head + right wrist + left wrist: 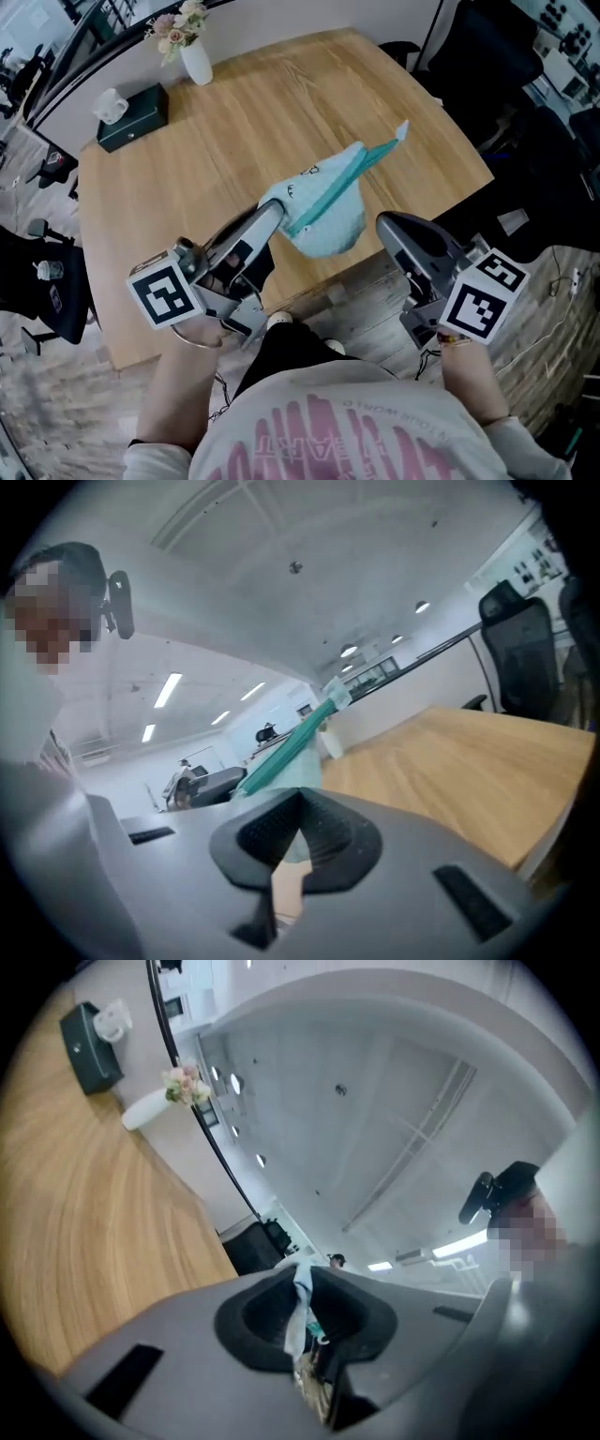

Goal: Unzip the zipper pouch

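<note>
A box (133, 117) and a vase (197, 64) stand at the table's (234, 131) far left corner. The left gripper (277, 211) (305, 1312) pinches the pale-blue pouch (328, 211) narrowly by its left end, holding it up over the near edge. The teal zipper slants up to the right. The right gripper (386, 225) (298, 803), jaws together, sits just beside the pouch's right side. Whether it nips fabric is unclear.

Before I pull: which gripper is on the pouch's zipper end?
The left gripper: it pinches the pouch at its zipper end. The right gripper is shut, nearer the belly.
</note>
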{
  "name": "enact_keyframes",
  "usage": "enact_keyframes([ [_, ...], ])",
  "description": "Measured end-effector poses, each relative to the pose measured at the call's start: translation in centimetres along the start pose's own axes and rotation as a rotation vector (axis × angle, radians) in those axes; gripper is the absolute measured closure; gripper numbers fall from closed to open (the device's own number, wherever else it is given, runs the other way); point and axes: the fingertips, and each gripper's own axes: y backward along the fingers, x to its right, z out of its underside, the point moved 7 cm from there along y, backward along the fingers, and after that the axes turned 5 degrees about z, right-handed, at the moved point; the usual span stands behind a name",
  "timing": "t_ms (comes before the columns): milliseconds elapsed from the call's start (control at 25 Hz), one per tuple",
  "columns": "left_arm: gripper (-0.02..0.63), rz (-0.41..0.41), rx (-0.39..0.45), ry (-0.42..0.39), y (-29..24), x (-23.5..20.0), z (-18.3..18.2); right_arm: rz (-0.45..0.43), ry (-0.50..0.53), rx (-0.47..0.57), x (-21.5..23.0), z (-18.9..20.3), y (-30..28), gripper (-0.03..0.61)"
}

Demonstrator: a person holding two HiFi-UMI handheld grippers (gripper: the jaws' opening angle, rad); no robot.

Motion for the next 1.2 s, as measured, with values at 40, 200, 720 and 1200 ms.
enact_keyframes([
  [40,0.565,-0.025,0.048,-0.002,0.5,0.8,0.2,-0.055,0.020,-0.007,-1.0,-0.2,-0.1,0.580],
  [200,0.560,-0.119,0.176,-0.065,3.1,3.6,1.0,-0.250,0.106,-0.038,-5.1,0.1,-1.3,0.578],
  [720,0.563,-0.404,0.354,-0.378,8.2,8.3,1.8,-0.498,0.198,-0.177,-13.7,4.0,-5.7,0.432],
  [1200,0.568,-0.490,0.351,-0.481,10.1,9.2,1.4,-0.414,0.238,-0.192,-14.8,4.1,-6.8,0.575],
])
